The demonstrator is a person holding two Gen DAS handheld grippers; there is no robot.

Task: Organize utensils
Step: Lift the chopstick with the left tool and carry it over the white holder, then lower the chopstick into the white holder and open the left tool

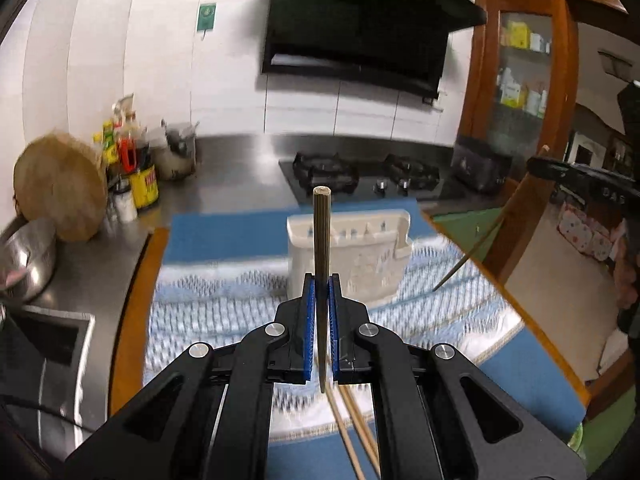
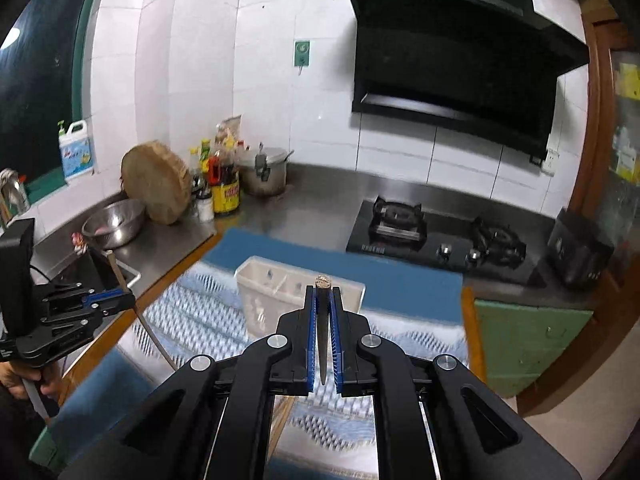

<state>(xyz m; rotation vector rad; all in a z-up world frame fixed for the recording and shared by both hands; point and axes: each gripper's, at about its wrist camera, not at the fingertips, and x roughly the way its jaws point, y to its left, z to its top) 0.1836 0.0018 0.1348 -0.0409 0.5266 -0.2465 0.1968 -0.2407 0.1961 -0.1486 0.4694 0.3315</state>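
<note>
1. Steel counter (image 2: pixel 312 196) runs along the white tiled wall, black hood (image 2: pixel 452 52) hanging over a gas stove (image 2: pixel 436 236).
2. Closer in, a blue and white patterned cloth (image 1: pixel 224 304) covers the table.
3. White plastic holder (image 1: pixel 352 248) stands upright on that cloth, open at the top.
4. Left gripper (image 1: pixel 322 284) is clamped tight on a chopstick (image 1: pixel 322 240), thick end pointing up, held above the cloth in front of the holder.
5. Right gripper (image 2: pixel 323 296) is squeezed on a second chopstick (image 2: pixel 322 320) the same way, just short of the holder.
6. Two more chopsticks (image 1: pixel 356 432) lie on the cloth under the left gripper.
</note>
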